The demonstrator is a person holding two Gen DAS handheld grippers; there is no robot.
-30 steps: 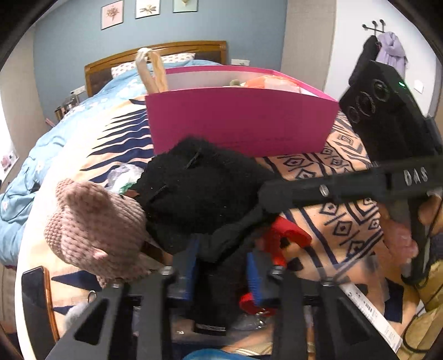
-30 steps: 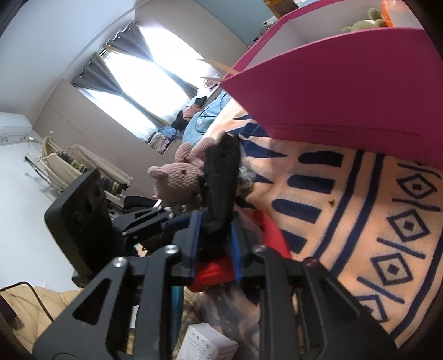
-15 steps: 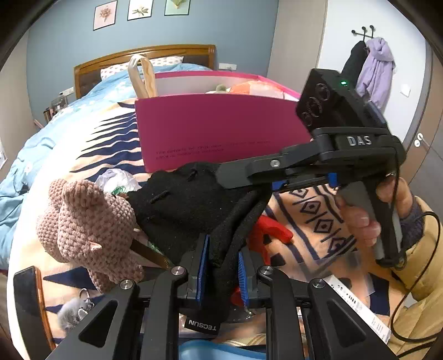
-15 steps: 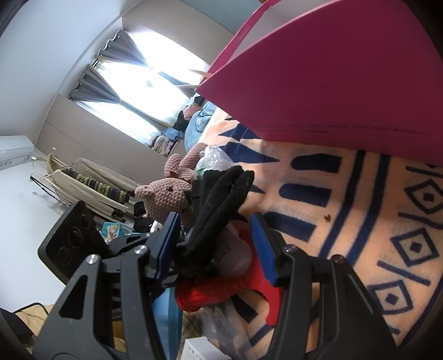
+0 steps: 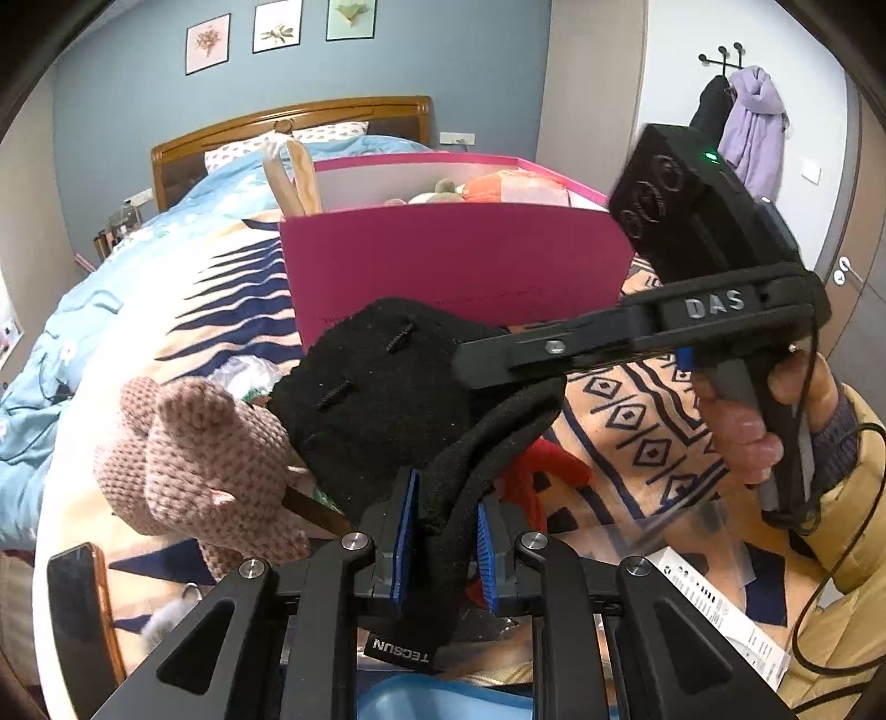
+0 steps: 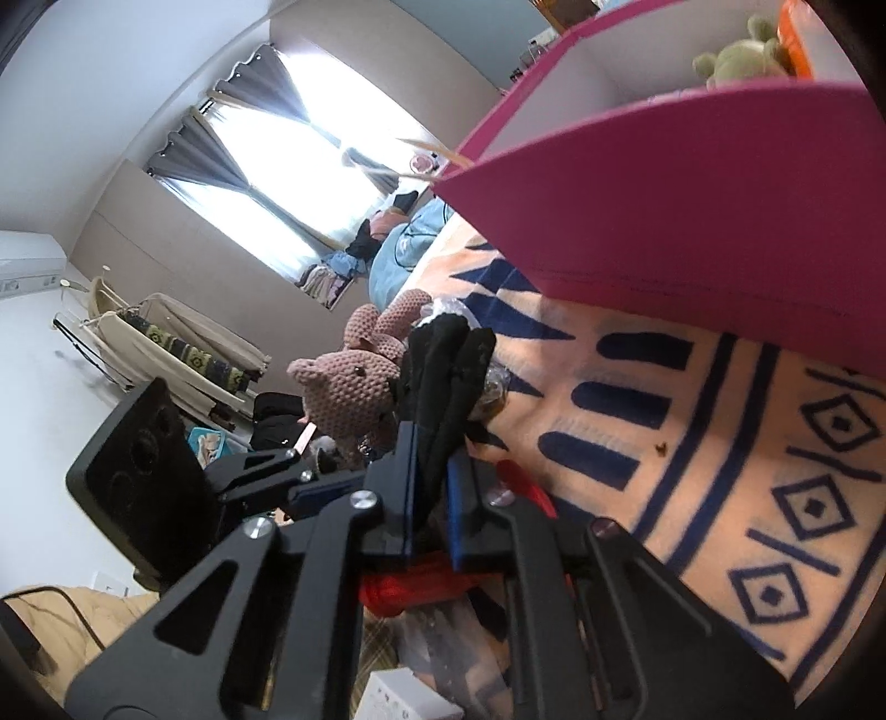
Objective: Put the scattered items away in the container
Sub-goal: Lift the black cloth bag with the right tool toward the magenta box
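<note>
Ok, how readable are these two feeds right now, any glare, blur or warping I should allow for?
Left wrist view: evenly lit and sharp; the black glove keeps its stitching, but fisheye bends the pink box and the frame edges go dark. Right wrist view: the window is blown out to white, the picture sits tilted, and the near gripper frame is soft, though the glove between the pads stays readable.

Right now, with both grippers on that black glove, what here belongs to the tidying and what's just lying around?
Part of the job:
- black glove, clamped by left gripper and right gripper
- pink box
- pink knit toy
- red item

Just lying about:
- phone
- coats on wall hooks
- framed pictures
- drying rack
</note>
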